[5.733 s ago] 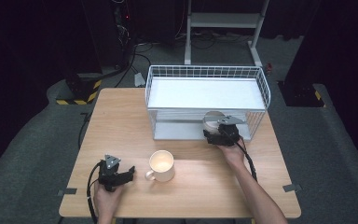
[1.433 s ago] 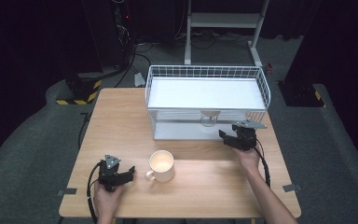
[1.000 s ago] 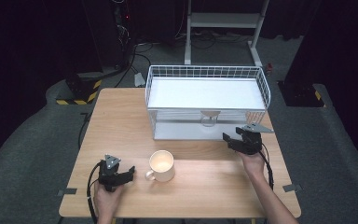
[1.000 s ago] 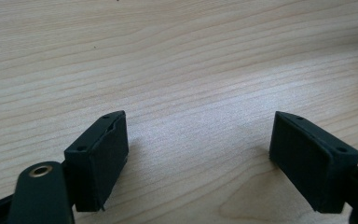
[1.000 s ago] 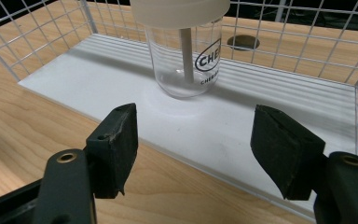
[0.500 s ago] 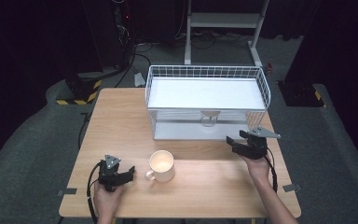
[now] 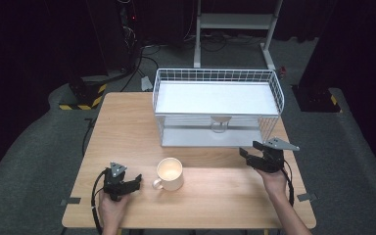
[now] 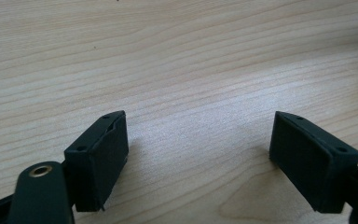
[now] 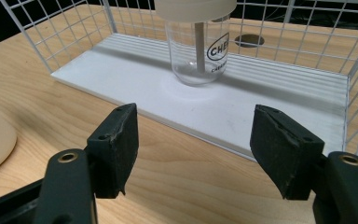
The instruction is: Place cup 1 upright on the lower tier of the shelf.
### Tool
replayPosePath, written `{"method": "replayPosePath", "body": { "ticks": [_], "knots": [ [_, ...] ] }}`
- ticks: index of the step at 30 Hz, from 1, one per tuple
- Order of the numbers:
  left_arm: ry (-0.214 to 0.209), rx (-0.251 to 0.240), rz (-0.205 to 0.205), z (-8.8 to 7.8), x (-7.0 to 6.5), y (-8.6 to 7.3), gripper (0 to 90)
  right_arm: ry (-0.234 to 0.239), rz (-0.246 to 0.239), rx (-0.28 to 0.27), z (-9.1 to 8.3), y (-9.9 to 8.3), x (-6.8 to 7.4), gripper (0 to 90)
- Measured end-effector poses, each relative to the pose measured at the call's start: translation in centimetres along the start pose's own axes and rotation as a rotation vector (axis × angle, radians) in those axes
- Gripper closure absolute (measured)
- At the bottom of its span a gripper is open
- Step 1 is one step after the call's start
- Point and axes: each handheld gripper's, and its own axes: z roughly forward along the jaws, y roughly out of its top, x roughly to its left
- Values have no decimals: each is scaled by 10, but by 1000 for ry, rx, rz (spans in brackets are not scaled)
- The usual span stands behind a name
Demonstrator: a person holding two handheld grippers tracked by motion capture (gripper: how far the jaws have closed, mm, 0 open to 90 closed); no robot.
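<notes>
The clear jar (image 9: 199, 44) is standing on the lower shelf of the white wire rack (image 7: 217, 108), its lid cut off in the right gripper view and its printed lettering partly hidden. The right gripper (image 9: 193, 149) is resting just before the shelf, jaws apart, empty. The left gripper (image 8: 198, 161) is gaping over bare wooden table (image 7: 127, 127). A cream mug (image 7: 169, 174) is sitting between the grippers.
</notes>
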Motion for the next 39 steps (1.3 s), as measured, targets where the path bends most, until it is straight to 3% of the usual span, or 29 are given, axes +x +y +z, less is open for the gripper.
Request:
{"method": "replayPosePath", "body": {
  "ticks": [14, 32, 39],
  "knots": [
    [0, 0, 0, 0, 0, 0, 196, 13, -10, 2, -13, -10, 1, 326],
    [0, 0, 1, 0, 0, 0, 196, 9, 27, 0, -28, -31, -3, 326],
    [0, 0, 0, 0, 0, 0, 196, 2, 15, 3, -31, -38, -3, 326]
  ]
}}
